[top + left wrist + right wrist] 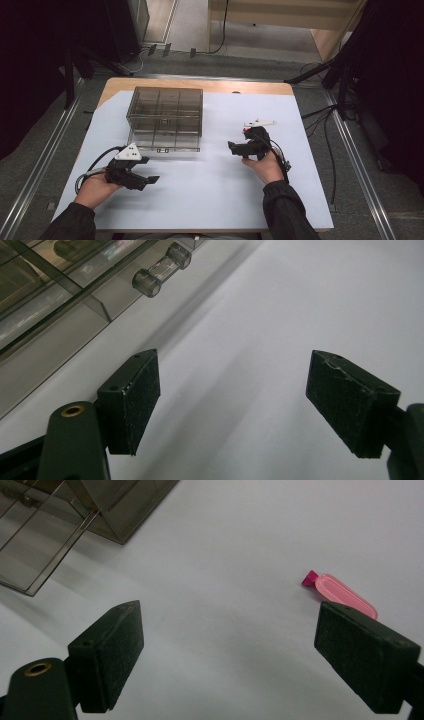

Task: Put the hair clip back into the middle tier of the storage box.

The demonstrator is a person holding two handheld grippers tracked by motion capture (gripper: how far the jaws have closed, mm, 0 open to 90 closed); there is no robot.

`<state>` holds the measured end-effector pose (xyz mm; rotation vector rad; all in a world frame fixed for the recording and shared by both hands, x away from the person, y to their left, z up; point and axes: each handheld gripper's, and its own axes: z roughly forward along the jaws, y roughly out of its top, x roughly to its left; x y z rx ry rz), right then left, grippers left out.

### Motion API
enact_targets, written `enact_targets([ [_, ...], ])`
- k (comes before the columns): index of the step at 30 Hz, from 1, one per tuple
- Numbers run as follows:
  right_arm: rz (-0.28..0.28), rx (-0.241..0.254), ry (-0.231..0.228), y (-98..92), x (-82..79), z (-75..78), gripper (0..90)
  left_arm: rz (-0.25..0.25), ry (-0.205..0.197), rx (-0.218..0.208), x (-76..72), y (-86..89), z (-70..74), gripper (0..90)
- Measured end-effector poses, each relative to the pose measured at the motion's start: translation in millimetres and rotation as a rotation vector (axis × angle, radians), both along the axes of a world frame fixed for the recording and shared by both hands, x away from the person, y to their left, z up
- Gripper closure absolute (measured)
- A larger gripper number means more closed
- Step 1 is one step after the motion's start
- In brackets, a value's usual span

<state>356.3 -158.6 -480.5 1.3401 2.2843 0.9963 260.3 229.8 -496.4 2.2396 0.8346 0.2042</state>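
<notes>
White paper covers the desk (210, 200); a small pink bottle (342, 594) lies flat at two o'clock beyond the right tool (227, 655) (jaws wide, empty). Left tool (232, 405) gapes empty near the smoky compartment box (166, 117).

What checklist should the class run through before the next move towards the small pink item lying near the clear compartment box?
1. Right tongs open, nothing between the pads: ok.
2. Left tongs open and holding nothing: ok.
3. Small pink item lies flat on the white sheet, apart from the box: ok.
4. Pink item lined up between the right tongs' pads: not ok; it lies off to one side, beyond one pad.
5. Clear compartment box standing on the sheet, lid shut: seems ok in the high view.
6. Which compartment is free for the item: cannot tell.
</notes>
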Motion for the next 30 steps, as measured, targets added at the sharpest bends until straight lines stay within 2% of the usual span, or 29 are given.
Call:
enact_targets([
  [5,0.036,-0.006,0.009,-0.7,0.4,-0.3,15.4,0.000,-0.001,0.001,0.4,0.4,0.2,22.8],
  [10,0.043,-0.016,0.006,-0.5,1.4,1.1,17.1,0.004,0.000,-0.002,0.6,0.6,0.0,22.8],
  [11,0.082,-0.022,0.003,0.3,1.1,1.4,20.7,0.002,-0.002,0.005,0.4,0.9,0.0,22.8],
  [18,0.112,-0.040,-0.015,2.5,-1.9,4.3,26.4,-0.003,-0.014,0.003,-1.8,-1.0,3.7,22.8],
  [23,0.134,-0.015,0.031,0.4,1.5,3.4,29.8,-0.016,-0.033,0.013,-2.2,0.7,2.3,22.9],
  [27,0.147,-0.030,0.029,1.4,2.0,3.3,29.8,-0.017,-0.030,0.008,-2.1,2.8,2.8,23.4],
  [30,0.150,-0.022,0.033,1.7,1.7,4.7,29.7,-0.025,-0.026,0.010,-2.7,2.6,3.3,23.6],
])
